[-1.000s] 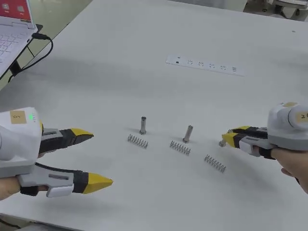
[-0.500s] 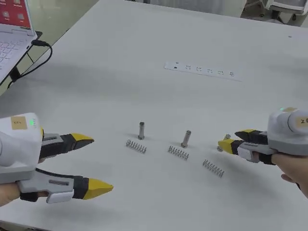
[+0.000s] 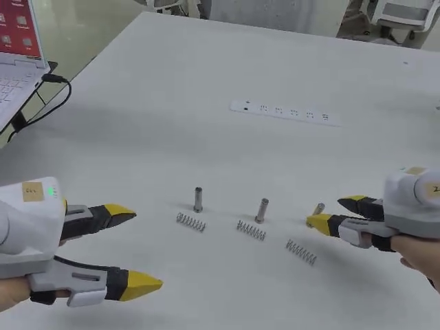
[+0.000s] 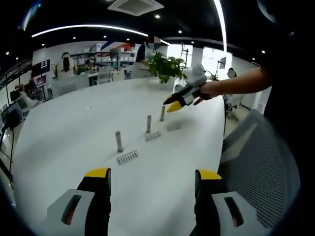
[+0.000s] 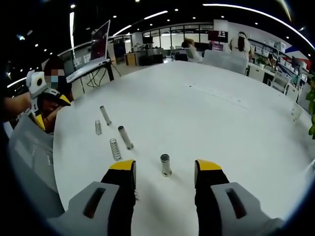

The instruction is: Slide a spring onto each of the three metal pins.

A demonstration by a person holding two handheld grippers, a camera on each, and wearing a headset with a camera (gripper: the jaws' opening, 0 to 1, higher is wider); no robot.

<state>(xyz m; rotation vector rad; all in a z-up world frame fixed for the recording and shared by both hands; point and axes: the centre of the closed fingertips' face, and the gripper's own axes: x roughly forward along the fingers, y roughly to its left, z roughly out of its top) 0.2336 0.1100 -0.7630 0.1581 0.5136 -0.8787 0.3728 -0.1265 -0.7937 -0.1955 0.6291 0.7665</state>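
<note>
In the head view three upright pins (image 3: pixel 262 210) stand in a row on the table (image 3: pixel 206 82), one loose spring (image 3: pixel 251 230) lying before each, with a power strip (image 3: pixel 284 112) beyond them and a laptop (image 3: pixel 17 55) at the left. In the left gripper view the left gripper (image 4: pixel 153 173) gapes wide and empty, well short of the pins. In the right gripper view the right gripper (image 5: pixel 165 166) is open and holds nothing, with the end pin standing untouched between its jaw tips.
</note>
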